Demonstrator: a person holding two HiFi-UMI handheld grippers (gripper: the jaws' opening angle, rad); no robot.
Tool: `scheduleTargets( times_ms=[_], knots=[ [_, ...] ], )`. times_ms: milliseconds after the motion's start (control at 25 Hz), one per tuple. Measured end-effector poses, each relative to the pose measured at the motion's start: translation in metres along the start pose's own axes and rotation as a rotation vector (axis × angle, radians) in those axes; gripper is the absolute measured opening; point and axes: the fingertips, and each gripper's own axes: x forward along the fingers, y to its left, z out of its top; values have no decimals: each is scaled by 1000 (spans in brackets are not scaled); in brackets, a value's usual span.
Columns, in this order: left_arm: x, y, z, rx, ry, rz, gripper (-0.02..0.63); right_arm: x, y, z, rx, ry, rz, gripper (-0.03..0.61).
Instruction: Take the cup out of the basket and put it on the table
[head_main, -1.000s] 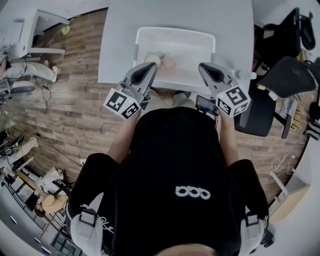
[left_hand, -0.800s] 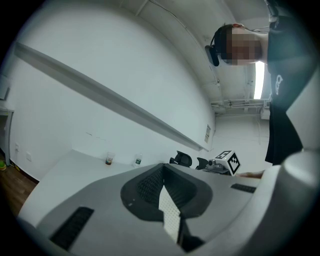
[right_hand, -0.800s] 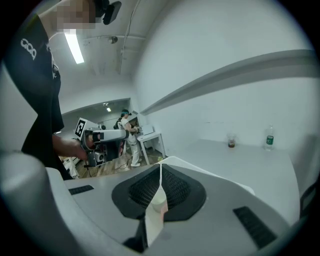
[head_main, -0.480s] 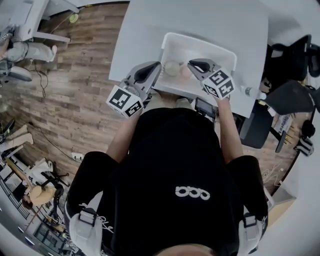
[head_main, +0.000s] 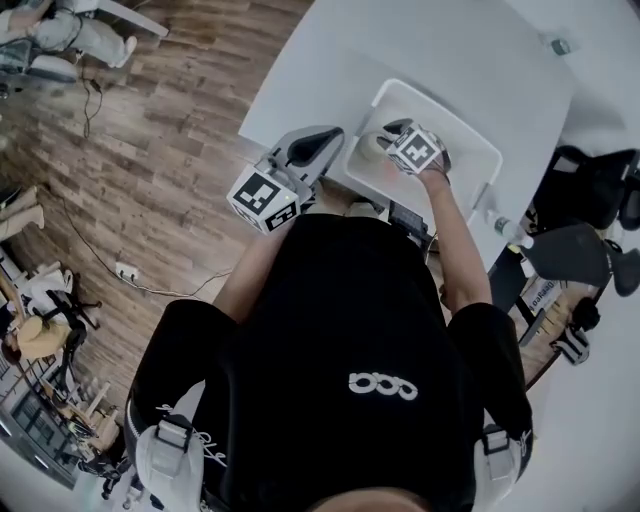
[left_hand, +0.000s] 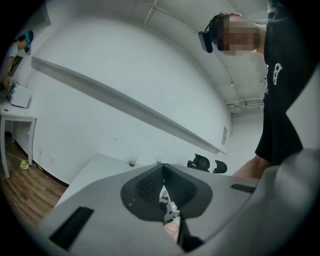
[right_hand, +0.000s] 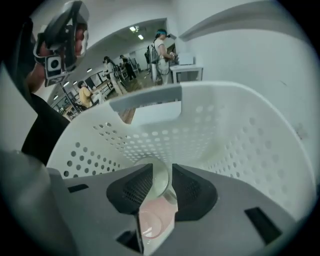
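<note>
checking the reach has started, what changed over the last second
The right gripper has tipped down into the basket. Its jaws are apart around the cream cup, with a pink cup beside it, and nothing is gripped yet. The left gripper stayed shut outside the basket, and both cups are still inside.

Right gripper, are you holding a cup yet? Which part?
Not yet, it seems. The right gripper is down in the basket, jaws apart, with a pale cup in the gap but no grip showing.
</note>
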Motion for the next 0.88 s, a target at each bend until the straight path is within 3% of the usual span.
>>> scheduleTargets(
  times_ms=[320,520,560,880],
  knots=[
    [-23,18,-2,-26,-21,77,8,57,-13,-25,-8,203,33,107],
    [-36,26,-1,-23,-30,121,8,67,-24,-48,-54,346,-39,92],
    [-39,27,-1,-24,-31,127,8,66,-25,-47,-68,355,-53,60],
    [-48,28,0,-18,-25,134,8,58,-23,-40,-105,351,-73,49]
  ],
)
